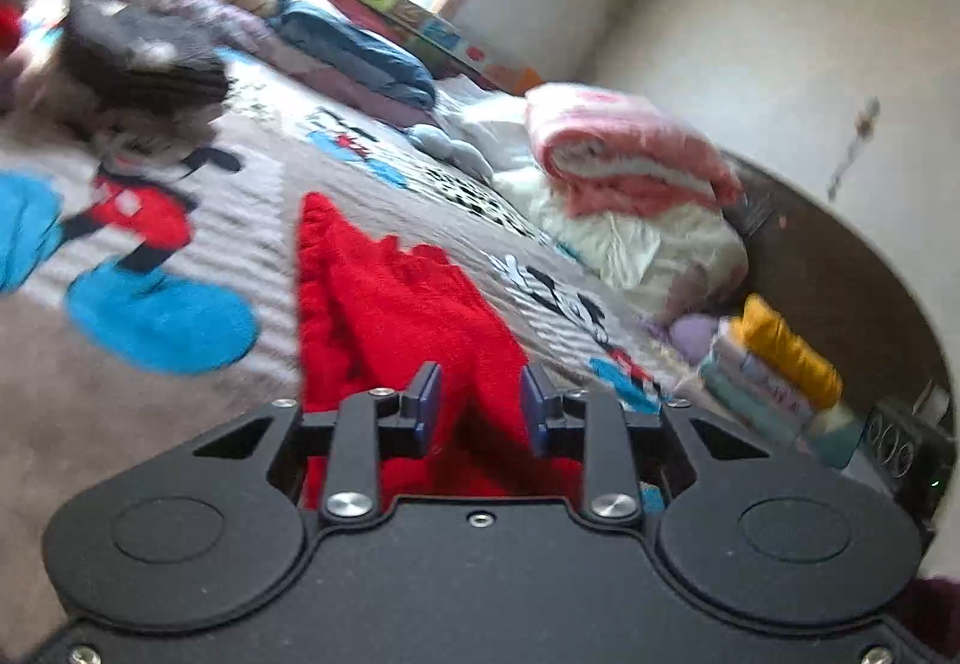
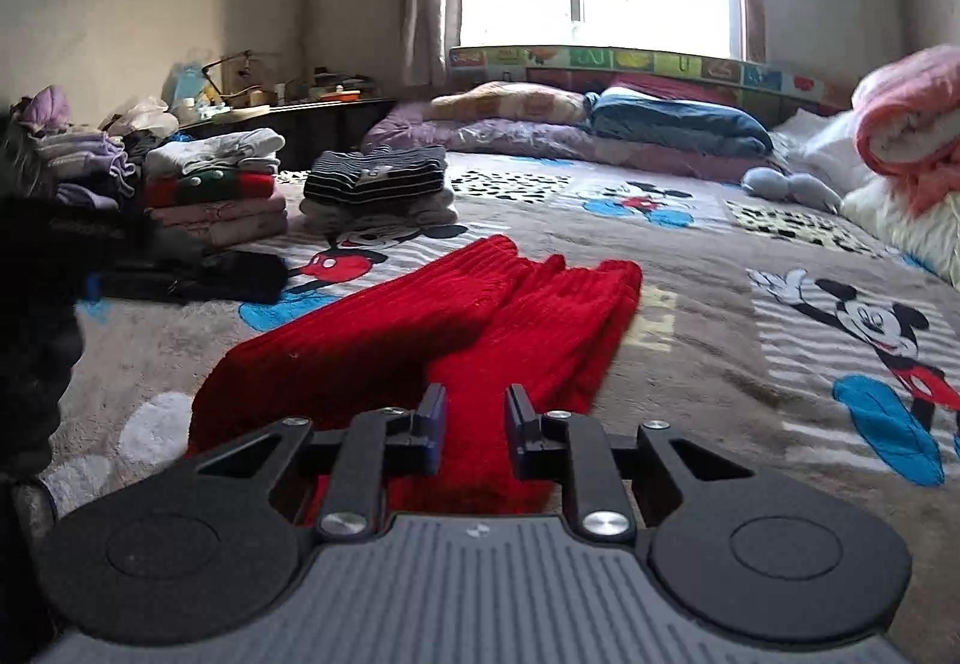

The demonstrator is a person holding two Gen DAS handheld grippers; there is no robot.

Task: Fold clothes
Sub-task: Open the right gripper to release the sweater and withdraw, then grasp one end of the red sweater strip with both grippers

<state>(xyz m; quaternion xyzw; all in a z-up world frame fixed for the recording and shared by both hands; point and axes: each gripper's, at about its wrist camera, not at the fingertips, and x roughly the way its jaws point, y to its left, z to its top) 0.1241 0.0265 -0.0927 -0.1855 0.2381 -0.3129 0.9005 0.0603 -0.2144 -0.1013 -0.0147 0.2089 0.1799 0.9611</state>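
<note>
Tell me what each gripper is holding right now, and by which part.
Nothing is held. The left gripper and right gripper both have open jaws poised over the near end of the red knit garment, which lies on the bedspread.

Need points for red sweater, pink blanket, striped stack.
red sweater (image 2: 420, 316), right wrist view, on the ribbed upper layer.
pink blanket (image 1: 624, 147), left wrist view, middle of the folded roll.
striped stack (image 2: 375, 175), right wrist view, top striped garment of the pile.
</note>
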